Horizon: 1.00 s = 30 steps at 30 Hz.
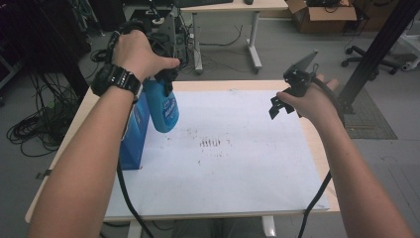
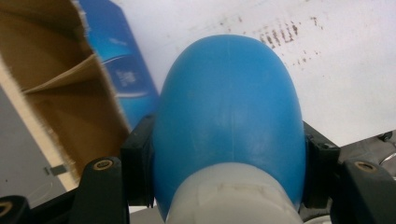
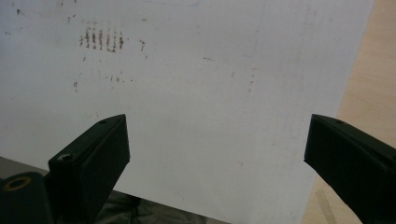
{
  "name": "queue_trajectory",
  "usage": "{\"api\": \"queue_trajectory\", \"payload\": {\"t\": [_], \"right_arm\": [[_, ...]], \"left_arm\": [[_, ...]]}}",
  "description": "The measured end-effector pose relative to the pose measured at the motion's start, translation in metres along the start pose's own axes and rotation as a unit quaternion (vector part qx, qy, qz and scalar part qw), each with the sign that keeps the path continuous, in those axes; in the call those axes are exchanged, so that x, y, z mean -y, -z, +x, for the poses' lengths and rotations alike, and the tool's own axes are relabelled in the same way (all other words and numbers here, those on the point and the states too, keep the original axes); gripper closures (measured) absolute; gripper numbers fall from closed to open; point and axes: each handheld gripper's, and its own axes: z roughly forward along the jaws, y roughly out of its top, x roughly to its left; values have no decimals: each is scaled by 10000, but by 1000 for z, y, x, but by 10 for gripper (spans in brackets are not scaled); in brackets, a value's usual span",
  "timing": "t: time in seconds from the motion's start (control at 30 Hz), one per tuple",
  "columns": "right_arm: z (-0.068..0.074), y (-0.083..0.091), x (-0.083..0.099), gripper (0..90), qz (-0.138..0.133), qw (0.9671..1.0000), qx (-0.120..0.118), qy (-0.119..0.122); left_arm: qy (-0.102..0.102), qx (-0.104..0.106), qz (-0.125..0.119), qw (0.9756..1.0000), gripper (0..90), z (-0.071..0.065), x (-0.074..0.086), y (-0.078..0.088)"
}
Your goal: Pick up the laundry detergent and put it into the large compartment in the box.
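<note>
Left gripper [image 1: 166, 74] clamps blue bottle [image 1: 162, 106] above stained white sheet [image 1: 237, 163]; right gripper [image 3: 217, 140] wide open

The floor [image 1: 297, 47] is grey. Behind the near table stands a second desk [image 1: 233, 7] with white legs. Black cables [image 1: 29, 131] lie in loops at the left. A cardboard box [image 1: 322, 15] and an office chair base [image 1: 369, 60] are at the right.
</note>
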Motion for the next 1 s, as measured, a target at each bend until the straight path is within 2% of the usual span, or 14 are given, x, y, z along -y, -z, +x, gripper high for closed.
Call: {"api": "queue_trajectory", "payload": {"t": [0.4,0.53,0.67,1.0], "right_arm": [[1,-4,-3,70,63,10000,37,-27],[-2,-7,-4,70,86,9999,52,-61],[-4,-8,-5,70,103,9999,62,-82],[-10,-9,-6,70,110,9998,69,-122]], "left_arm": [[519,-34,-119,9986,375,50,18,24],[748,-27,-155,9971,375,70,26,30],[950,-105,-175,9953,375,86,32,33],[1340,-185,-176,9907,375,113,43,31]]}}
